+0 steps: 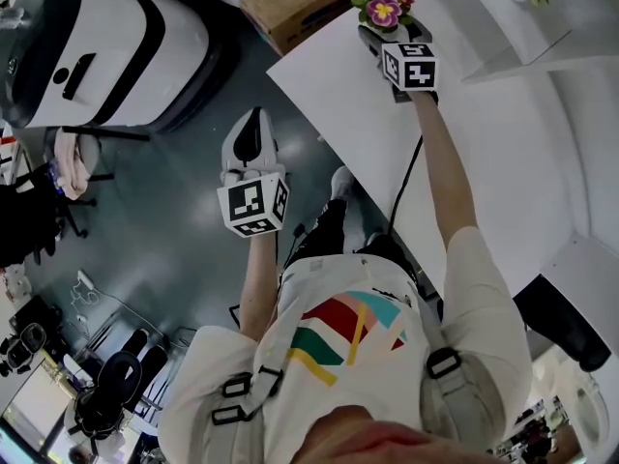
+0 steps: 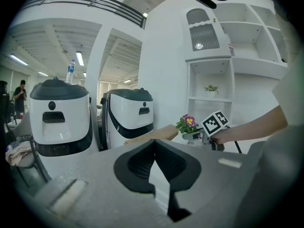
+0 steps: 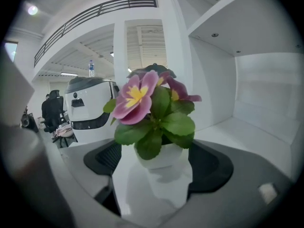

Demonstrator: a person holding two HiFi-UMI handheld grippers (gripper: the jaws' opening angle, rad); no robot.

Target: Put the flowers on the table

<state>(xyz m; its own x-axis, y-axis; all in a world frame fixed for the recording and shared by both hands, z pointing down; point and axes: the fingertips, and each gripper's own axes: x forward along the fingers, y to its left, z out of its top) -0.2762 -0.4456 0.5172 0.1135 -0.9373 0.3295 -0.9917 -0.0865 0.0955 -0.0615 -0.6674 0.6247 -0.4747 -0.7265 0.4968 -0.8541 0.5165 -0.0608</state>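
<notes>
- Flowers (image 3: 152, 113) in a small white pot (image 3: 159, 158) stand at the far corner of the white counter (image 1: 368, 143), near a brown box (image 1: 290, 3).
- My right gripper (image 1: 385, 35) is stretched out to that corner. Its jaws are wide, one on each side of the pot, and I see a gap on both sides. They do not squeeze it.
- I think the pot rests on the counter by itself, so the job looks nearly done. The jaws stay wide so I can pull back without knocking it.
- My left gripper (image 1: 253, 129) hangs over the floor, well apart from the flowers. Its jaws are together with nothing in them. It is just out of the way.
- The blooms are pink and purple with yellow middles. The leaves are big, green and a bit floppy, and the plant stands upright.
</notes>
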